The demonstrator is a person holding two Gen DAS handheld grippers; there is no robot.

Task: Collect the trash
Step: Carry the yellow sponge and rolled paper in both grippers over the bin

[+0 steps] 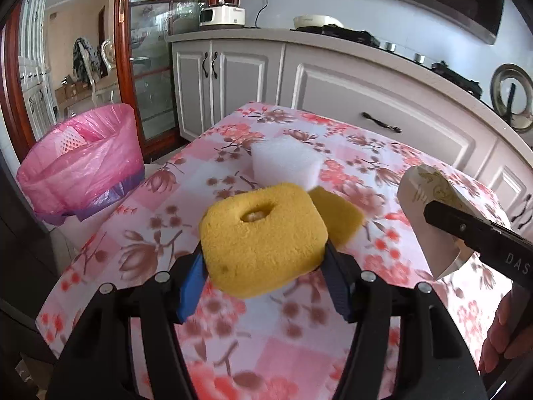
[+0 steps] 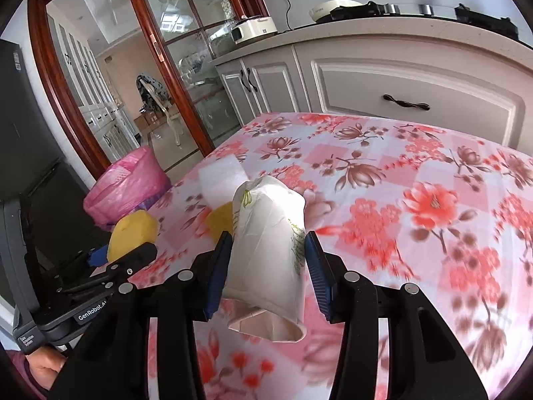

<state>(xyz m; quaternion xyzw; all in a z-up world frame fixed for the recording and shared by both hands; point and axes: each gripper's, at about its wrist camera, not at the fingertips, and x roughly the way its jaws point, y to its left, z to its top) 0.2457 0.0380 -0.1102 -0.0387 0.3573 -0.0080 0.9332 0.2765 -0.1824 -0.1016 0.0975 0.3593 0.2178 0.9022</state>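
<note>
My left gripper (image 1: 265, 260) is shut on a yellow sponge (image 1: 263, 236) with a hole in its top, held above the floral table (image 1: 233, 350). A second yellow sponge piece (image 1: 336, 215) and a white foam block (image 1: 284, 165) lie behind it. My right gripper (image 2: 268, 263) is shut on a crumpled white paper bag (image 2: 269, 250), also seen in the left wrist view (image 1: 429, 206). The bin with a pink liner (image 1: 83, 163) stands off the table's left side; it also shows in the right wrist view (image 2: 128, 183).
Grey kitchen cabinets (image 1: 383, 100) run behind the table, with a counter holding appliances (image 1: 221, 15). A red-framed glass door (image 2: 156, 66) stands at the left. The table's left edge (image 1: 110, 220) drops toward the bin.
</note>
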